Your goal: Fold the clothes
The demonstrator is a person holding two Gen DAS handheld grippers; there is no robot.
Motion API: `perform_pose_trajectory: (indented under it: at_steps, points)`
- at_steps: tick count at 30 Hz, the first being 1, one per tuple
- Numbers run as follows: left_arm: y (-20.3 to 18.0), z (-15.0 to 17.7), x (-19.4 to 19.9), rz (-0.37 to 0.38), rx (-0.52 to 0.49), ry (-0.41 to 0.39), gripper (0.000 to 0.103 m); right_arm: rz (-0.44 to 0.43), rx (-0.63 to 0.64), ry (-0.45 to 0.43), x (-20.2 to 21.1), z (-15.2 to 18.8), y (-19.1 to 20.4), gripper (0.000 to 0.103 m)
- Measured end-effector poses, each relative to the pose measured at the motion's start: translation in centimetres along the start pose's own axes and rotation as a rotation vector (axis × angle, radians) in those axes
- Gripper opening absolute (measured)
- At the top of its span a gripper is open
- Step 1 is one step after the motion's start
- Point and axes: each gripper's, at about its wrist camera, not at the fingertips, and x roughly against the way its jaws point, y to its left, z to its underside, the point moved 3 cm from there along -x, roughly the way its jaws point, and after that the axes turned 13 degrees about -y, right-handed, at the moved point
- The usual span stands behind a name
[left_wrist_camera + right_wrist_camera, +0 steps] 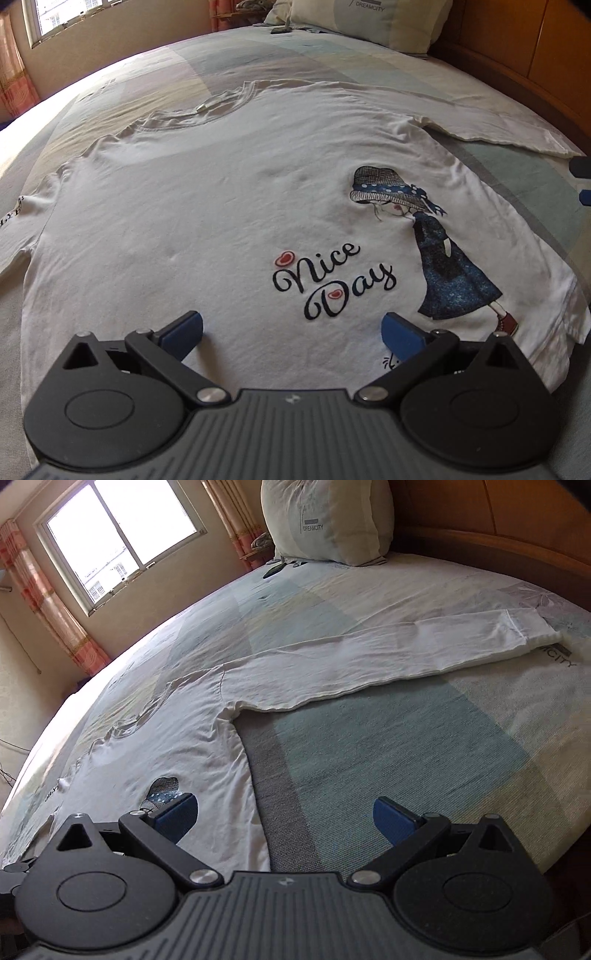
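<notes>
Both claws are held wide apart and empty: the left claw (pixel 291 328) over the shirt (pixel 184 221) hem, the right claw (pixel 286 812) at its side edge. Flat on the bed (pixel 406 757), the shirt's sleeve (pixel 369 657) is extended toward 2 o'clock, apparently for folding.

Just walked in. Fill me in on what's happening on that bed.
A white long-sleeved T-shirt printed "Nice Day" lies spread flat, print up, on the bed, sleeves out to the sides. A person holds two handheld grippers over its hem end: the left gripper above the shirt body, the right gripper by the shirt's side edge. Both are open and holding nothing. No fold is made yet.
</notes>
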Motion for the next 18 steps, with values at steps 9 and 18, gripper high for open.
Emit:
perform_pose_trajectory:
  at_steps: [9, 18]
  points:
    - [-2.4, -2.0, 1.7, 0.067, -0.053, -0.005, 0.102, 0.088, 0.002, -0.109, -10.7, -10.2, -7.7, 0.103]
    - [-4.7, -1.8, 1.2, 0.115, -0.119, -0.025, 0.102, 0.242, -0.141, -0.198, -8.8, -8.9, -15.8, 0.103]
